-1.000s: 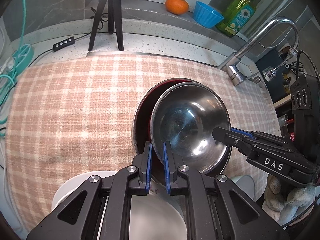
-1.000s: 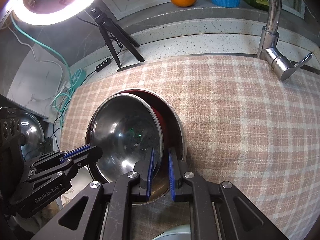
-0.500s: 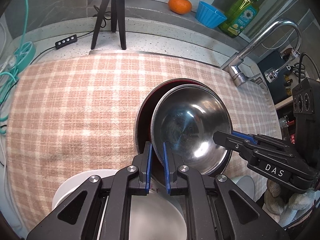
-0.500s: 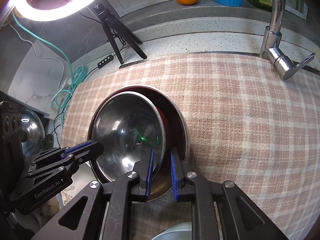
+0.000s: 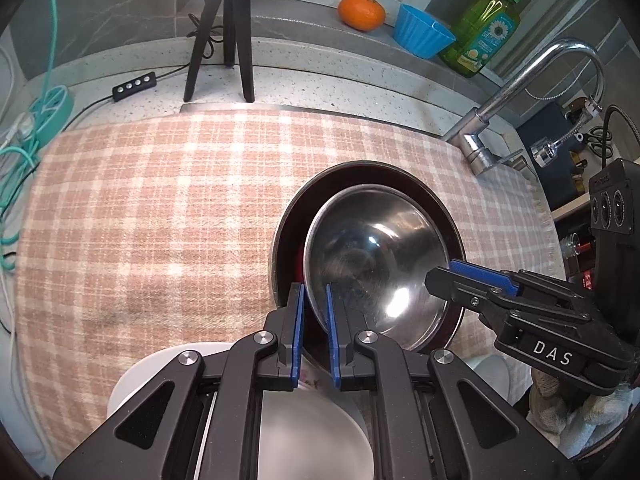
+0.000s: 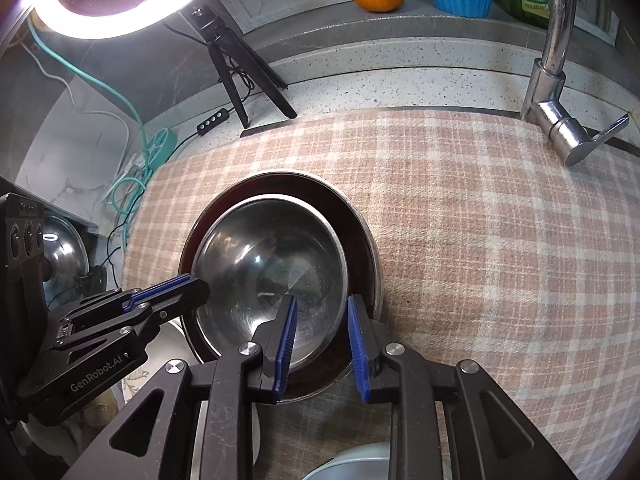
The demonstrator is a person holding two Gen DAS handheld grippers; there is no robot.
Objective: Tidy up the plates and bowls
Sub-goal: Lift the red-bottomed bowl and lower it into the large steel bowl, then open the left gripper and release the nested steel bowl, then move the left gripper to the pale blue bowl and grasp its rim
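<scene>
A steel bowl (image 5: 376, 256) sits tilted inside a larger dark bowl with a red inside (image 5: 288, 224) on the checked cloth. My left gripper (image 5: 315, 292) is shut on the steel bowl's near-left rim. It enters the right wrist view from the left, left gripper (image 6: 192, 286). My right gripper (image 6: 322, 304) is opening. The steel bowl (image 6: 268, 264) has its near-right rim between the jaws, and the blue pads stand clear of it. The outer bowl's rim (image 6: 360, 224) lies just beyond the right finger. In the left wrist view the right gripper (image 5: 448, 276) reaches over the bowl's right edge.
A white plate (image 5: 132, 380) and a pale bowl (image 5: 312, 432) lie under my left gripper. A tap (image 6: 552, 80) stands at the back right. A tripod (image 5: 224, 36), an orange (image 5: 361, 11), a blue cup (image 5: 422, 32) and a soap bottle (image 5: 486, 28) line the back ledge.
The right gripper's jaws have spread off the steel bowl's rim. The steel bowl has settled a little lower in the dark bowl. The left grip is unchanged.
</scene>
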